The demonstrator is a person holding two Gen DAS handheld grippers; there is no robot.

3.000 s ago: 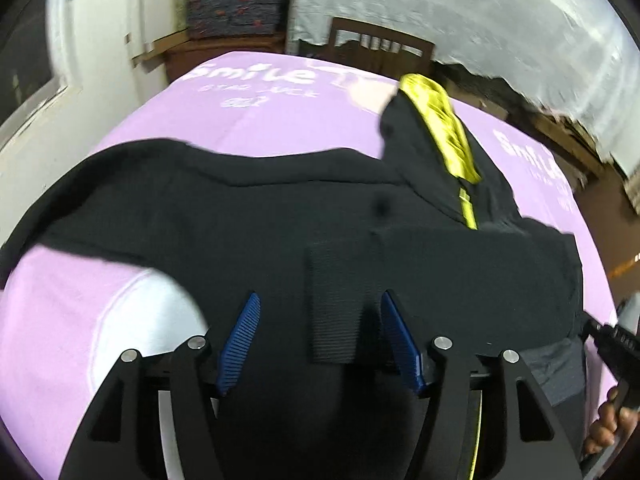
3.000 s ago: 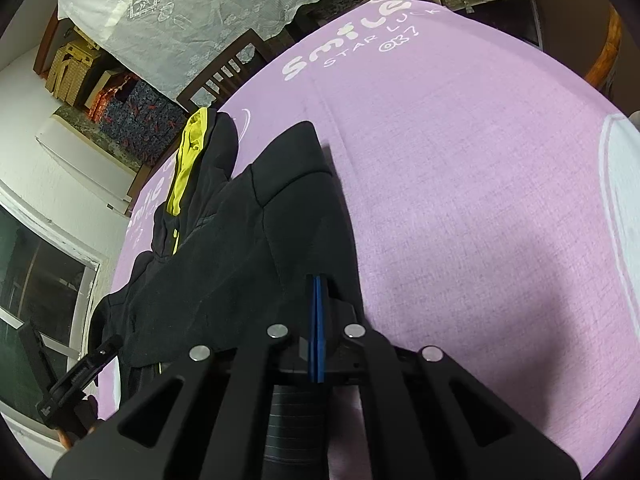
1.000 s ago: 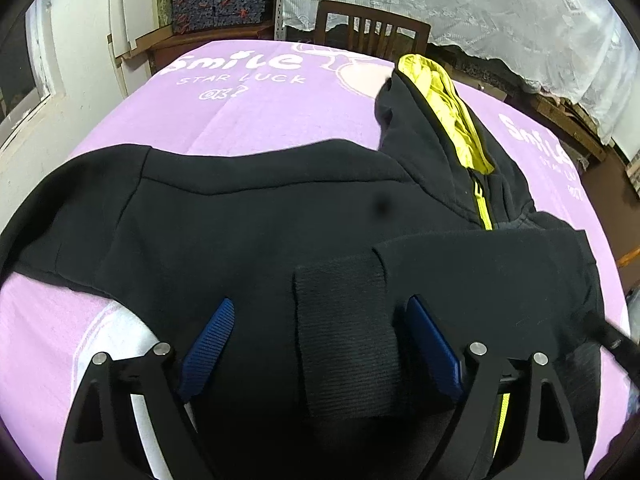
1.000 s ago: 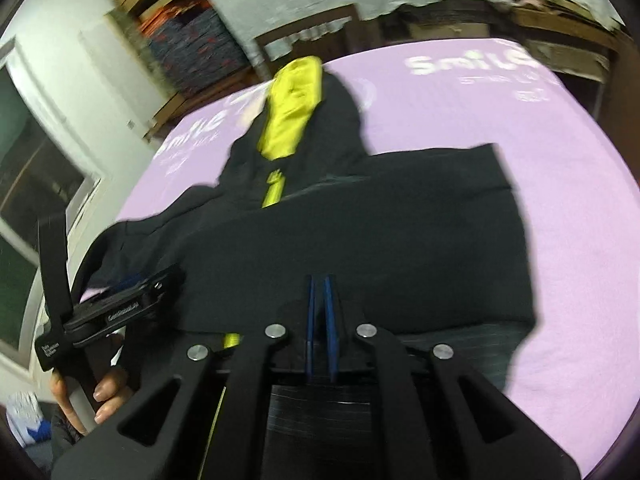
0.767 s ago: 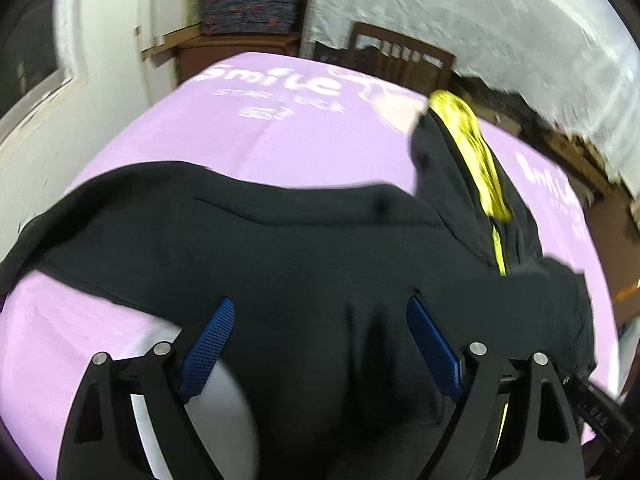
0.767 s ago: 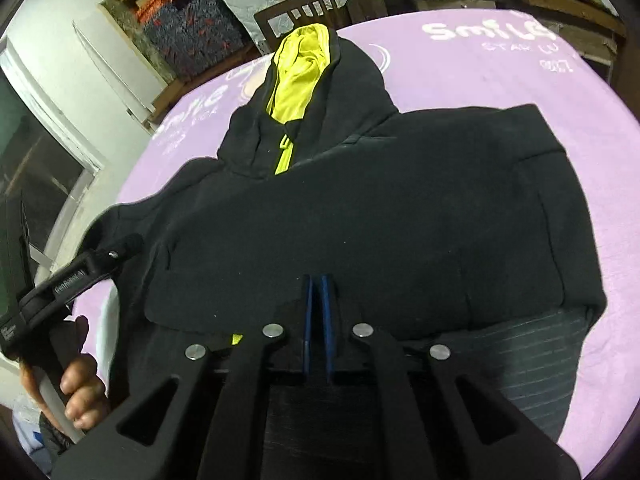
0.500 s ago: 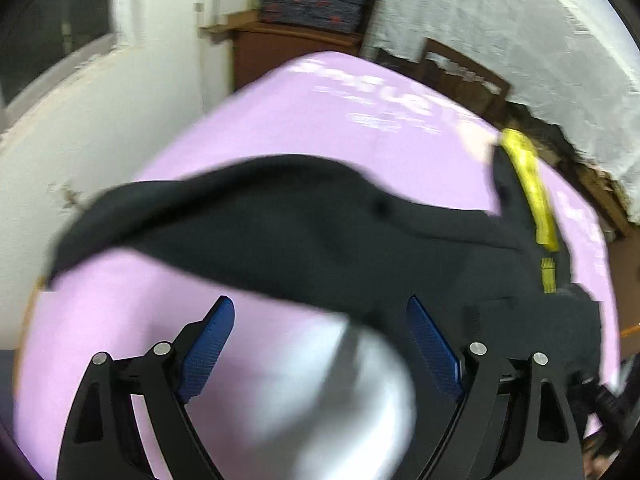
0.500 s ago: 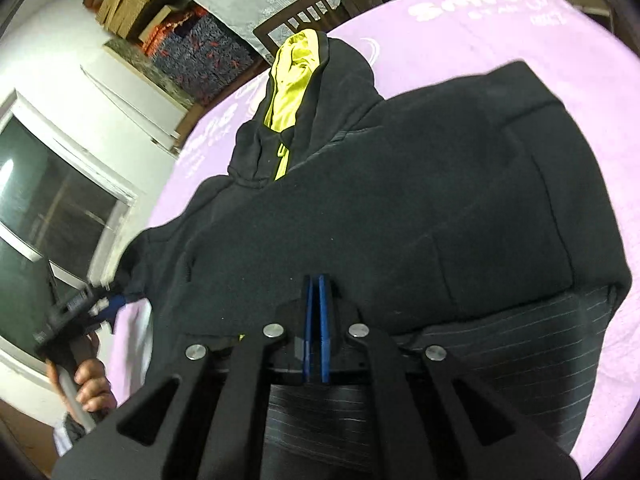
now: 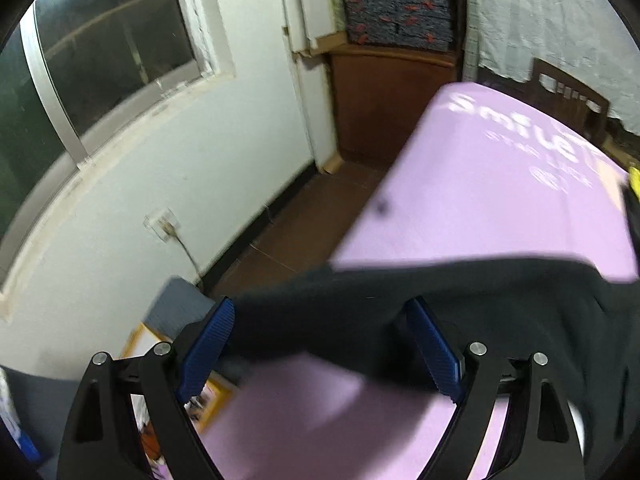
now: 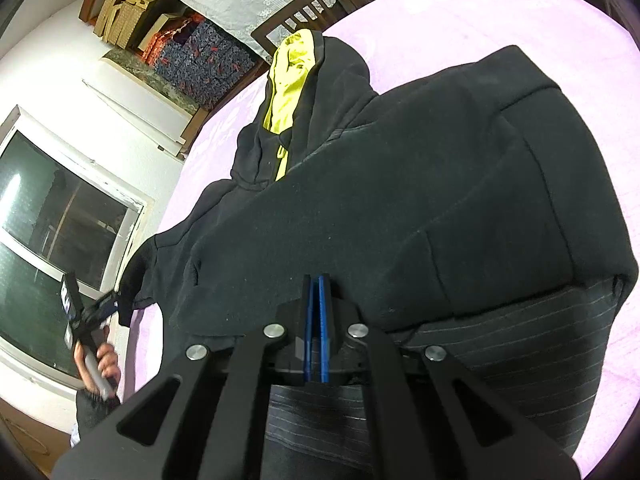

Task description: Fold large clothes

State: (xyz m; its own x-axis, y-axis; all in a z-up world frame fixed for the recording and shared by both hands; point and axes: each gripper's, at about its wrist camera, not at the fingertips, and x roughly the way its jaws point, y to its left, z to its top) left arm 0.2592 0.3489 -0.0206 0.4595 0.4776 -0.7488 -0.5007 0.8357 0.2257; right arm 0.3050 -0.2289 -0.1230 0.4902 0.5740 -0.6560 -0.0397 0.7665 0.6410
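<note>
Purple sheet (image 10: 460, 20), black hoodie (image 10: 420, 184) flat, left gripper (image 9: 320, 344) wide over sleeve (image 9: 340, 304)

Left gripper (image 9: 320, 344): jaws spread wide, blue pads well apart, pitched downward over the black hoodie's (image 10: 400, 184) sleeve end; no pad contact with the fabric can be confirmed. In the right wrist view the person's left hand (image 10: 98, 364) grips its handle, beside the hoodie's sleeve tip.

Right gripper (image 10: 316, 300): jaws fully together, blue pads face to face, pitched downward at the hoodie's near hem; whether fabric is pinched cannot be told.
</note>
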